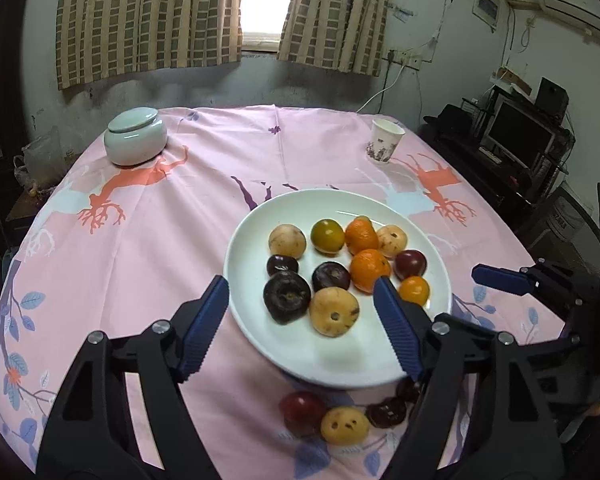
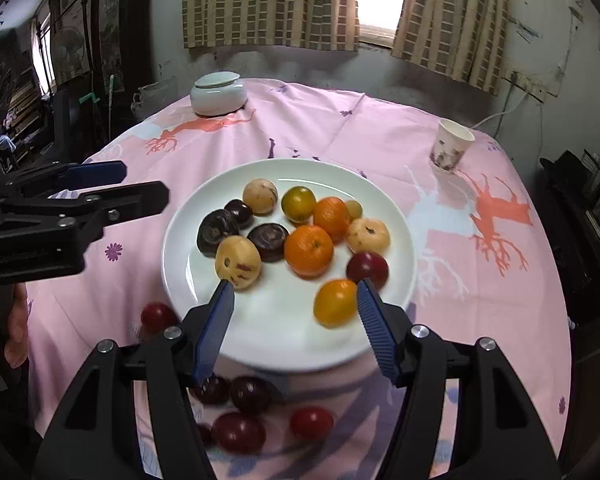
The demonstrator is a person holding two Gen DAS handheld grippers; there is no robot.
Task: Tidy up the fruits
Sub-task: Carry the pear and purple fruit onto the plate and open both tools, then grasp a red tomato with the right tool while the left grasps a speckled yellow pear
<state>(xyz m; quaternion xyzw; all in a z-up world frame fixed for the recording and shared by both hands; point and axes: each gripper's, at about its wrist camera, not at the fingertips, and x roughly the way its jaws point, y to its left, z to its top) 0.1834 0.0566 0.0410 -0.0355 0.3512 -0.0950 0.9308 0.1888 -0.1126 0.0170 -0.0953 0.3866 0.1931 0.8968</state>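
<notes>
A white plate [image 1: 260, 340] holds several fruits: oranges [image 1: 369, 270], tan round fruits [image 1: 333, 311], dark purple fruits [image 1: 287, 296] and a red plum [image 1: 410, 263]. My left gripper [image 1: 300, 292] is open and empty above the plate's near half. My right gripper [image 2: 294, 290] is open and empty over the plate [image 2: 268, 336], a yellow-orange fruit [image 2: 334, 302] beside its right finger. Loose fruits lie on the cloth in front of the plate: a red plum [image 1: 302, 410], a tan fruit [image 1: 344, 424] and dark plums [image 2: 250, 394].
The round table has a pink patterned cloth [image 1: 160, 240]. A pale green lidded jar [image 1: 135, 141] stands at the back left and a paper cup [image 1: 385, 140] at the back right. Dark furniture with a monitor [image 1: 520, 132] stands right of the table.
</notes>
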